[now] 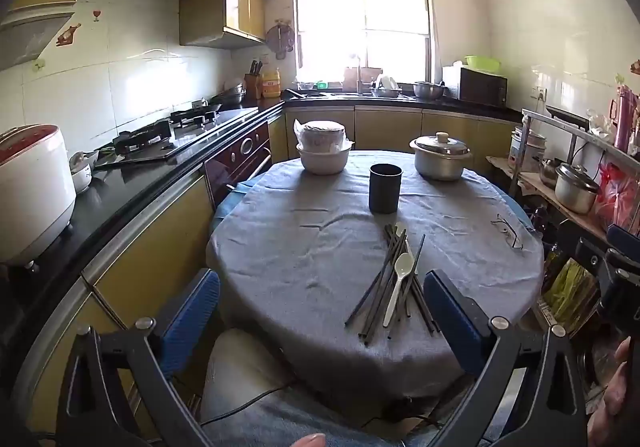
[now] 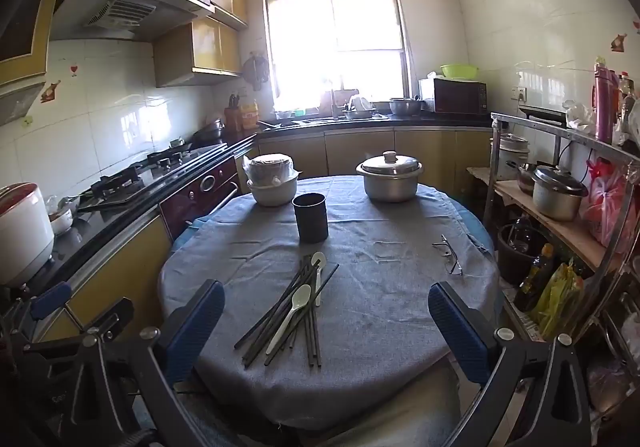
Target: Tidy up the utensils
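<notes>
Both pairs of jaws stood fully spread and empty: my left gripper (image 1: 322, 297) and my right gripper (image 2: 326, 307) hung short of the round table's near edge, pads touching nothing.

Left to right on the grey woven tablecloth (image 2: 392, 287): a white ceramic bowl (image 2: 273, 189) holding a plastic-wrapped stack, a dark cylindrical utensil holder (image 2: 311, 217) standing upright and apparently empty, a lidded aluminium pot (image 2: 390, 177), and folded spectacles (image 2: 450, 257) near the right rim. The task's things lay before the holder, just nearer me: a loose fan of thin black chopsticks (image 2: 290, 307), crossed and overlapping, with two smooth white plastic spoons (image 2: 294, 311) resting on top.

Risks, as I judged them: slender, slick sticks could roll or scissor out of wide flat pads; lifting one could drag its crossed neighbours or tip the upper spoon off; a pinch taken too low might snag the creased cloth; a tall, light holder could topple if nudged at its rim.
</notes>
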